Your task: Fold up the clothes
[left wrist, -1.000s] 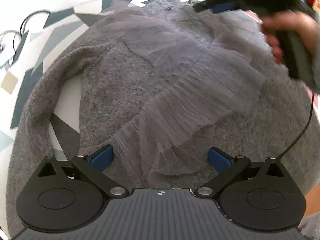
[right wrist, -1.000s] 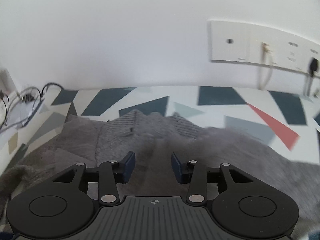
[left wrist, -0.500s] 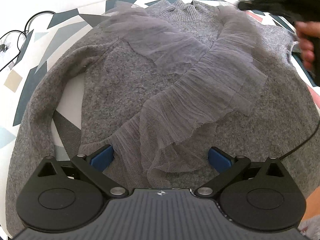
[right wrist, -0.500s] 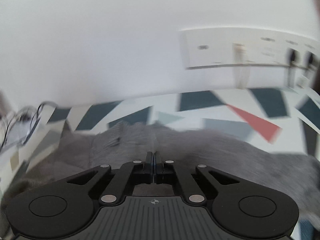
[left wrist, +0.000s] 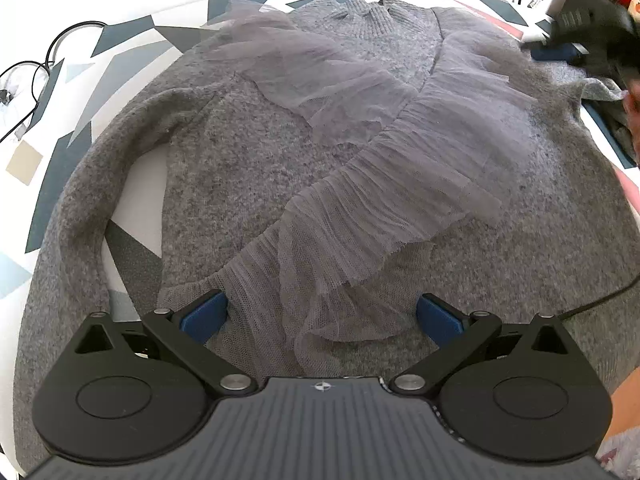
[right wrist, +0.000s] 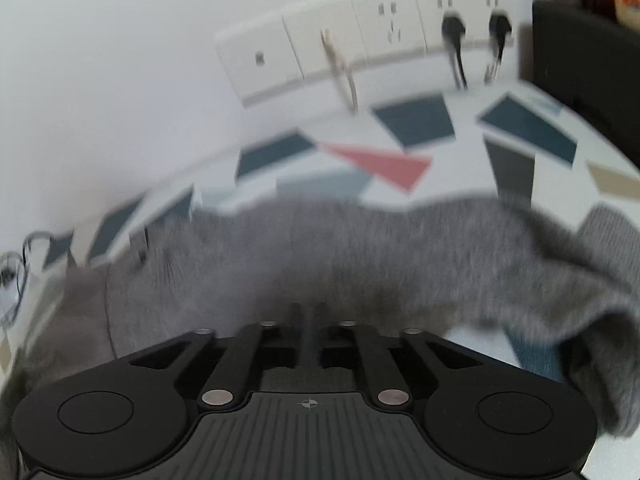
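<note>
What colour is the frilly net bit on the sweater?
The tulle ruffle is a sheer greyish mauve on the grey knit sweater; the left wrist view shows it best.

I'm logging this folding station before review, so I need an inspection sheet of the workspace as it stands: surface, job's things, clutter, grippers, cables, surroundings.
Surface: tabletop white with dark blue, grey and red geometric shapes.
Job's things: grey knit sweater spread flat, collar at the far edge, sheer tulle ruffle running diagonally across its front.
Clutter: dark object at the far right edge, blurred, cannot identify.
Grippers: left gripper open, over the hem; right gripper nearly closed at the sweater's right shoulder; whether it pinches fabric cannot be told.
Cables: black loops at far left; a thin black cable across the sweater's right side.
Surroundings: white wall, outlet strip with two black plugs.
</note>
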Demonstrator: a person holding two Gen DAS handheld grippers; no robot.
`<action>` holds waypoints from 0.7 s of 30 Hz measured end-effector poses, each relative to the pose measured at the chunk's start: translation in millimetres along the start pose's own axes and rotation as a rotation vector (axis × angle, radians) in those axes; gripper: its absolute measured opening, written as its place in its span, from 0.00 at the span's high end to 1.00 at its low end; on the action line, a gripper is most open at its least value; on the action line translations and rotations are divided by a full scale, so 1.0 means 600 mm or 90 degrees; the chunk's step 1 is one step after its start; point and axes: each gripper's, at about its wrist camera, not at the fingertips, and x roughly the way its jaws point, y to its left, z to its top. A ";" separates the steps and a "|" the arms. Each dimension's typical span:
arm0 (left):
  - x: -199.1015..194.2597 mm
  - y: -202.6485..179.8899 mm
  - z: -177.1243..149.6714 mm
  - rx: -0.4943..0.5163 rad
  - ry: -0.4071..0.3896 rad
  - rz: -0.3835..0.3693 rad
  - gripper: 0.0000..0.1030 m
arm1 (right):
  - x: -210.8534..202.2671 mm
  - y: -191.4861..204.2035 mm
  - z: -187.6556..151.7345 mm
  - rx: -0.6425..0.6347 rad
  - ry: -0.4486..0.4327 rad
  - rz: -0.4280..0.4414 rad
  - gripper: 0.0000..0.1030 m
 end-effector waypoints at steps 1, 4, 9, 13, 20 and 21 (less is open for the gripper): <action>0.000 0.000 -0.001 -0.001 -0.001 0.001 0.00 | 0.005 0.005 0.011 -0.002 -0.012 0.003 0.68; -0.001 0.001 -0.002 -0.003 -0.003 0.000 0.00 | 0.024 0.024 0.042 -0.010 -0.039 0.011 0.67; -0.019 0.018 -0.006 -0.030 -0.015 -0.008 0.01 | 0.047 0.067 0.055 -0.047 -0.009 0.033 0.45; -0.067 0.070 -0.026 -0.111 -0.096 -0.002 0.01 | 0.032 0.098 0.018 -0.106 -0.036 -0.034 0.03; -0.063 0.262 -0.090 -0.517 -0.094 -0.039 0.01 | 0.026 0.156 -0.056 -0.061 0.053 0.001 0.03; -0.062 0.275 -0.103 -0.555 -0.091 -0.042 0.02 | 0.028 0.167 -0.064 -0.055 0.067 0.006 0.03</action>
